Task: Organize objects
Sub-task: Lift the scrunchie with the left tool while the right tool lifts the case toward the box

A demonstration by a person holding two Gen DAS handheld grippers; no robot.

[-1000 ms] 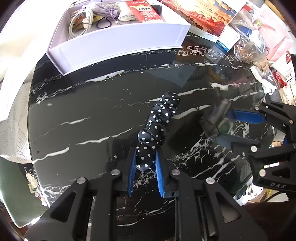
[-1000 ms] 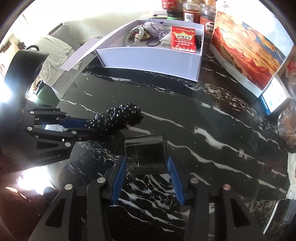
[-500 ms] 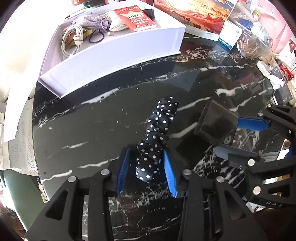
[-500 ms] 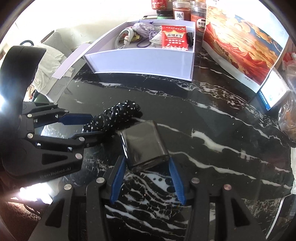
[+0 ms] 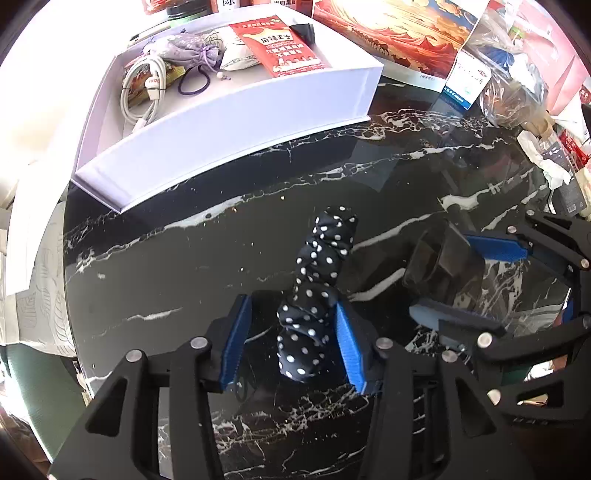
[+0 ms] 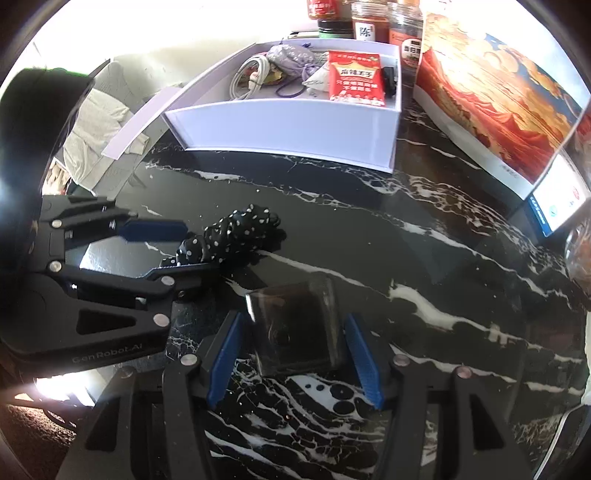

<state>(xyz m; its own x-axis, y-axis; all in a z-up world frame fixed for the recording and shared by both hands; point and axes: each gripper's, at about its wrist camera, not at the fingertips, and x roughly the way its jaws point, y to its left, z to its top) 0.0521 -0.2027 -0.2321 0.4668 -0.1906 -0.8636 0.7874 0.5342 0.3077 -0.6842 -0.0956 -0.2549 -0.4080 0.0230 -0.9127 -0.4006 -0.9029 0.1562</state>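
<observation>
Left gripper [image 5: 291,343]: jaws part-open, just been opening. Polka-dot scrunchie [image 5: 317,284] lies on the black marble table [image 5: 184,266] between the blue pads [image 5: 234,341]; gap visible on the left pad side, right pad just beside the fabric, contact there cannot be told. Not gripped. Far end of the scrunchie extends past the fingertips toward the white box.

Right gripper [image 6: 295,354]: jaws part-open, just been opening. Dark translucent square container [image 6: 297,328] sits on the table between the pads, slightly tilted; slim gaps on both sides, no pad pressing.

Both grippers side by side near the table's near edge; scrunchie just left of the container, apart from it.

Count, near zone: one scrunchie, one container, two grippers.

Farther, toward the table's far edge: one open white box [image 6: 288,125], near wall facing the grippers. Contents: one coiled white cable [image 5: 142,88] at the left end, one lilac drawstring pouch [image 5: 184,51], one dark hair tie [image 5: 194,83], one red snack packet [image 5: 284,46] at the right, one small black item [image 5: 304,31] beyond the packet, one white pouch partly under it.

Right of the box: one large box with red-orange print [image 6: 491,96], leaning. Behind the white box: jars [image 6: 369,26], at least three, count uncertain. Far right edge: clutter of bags and packets [image 5: 517,85], not countable.
</observation>
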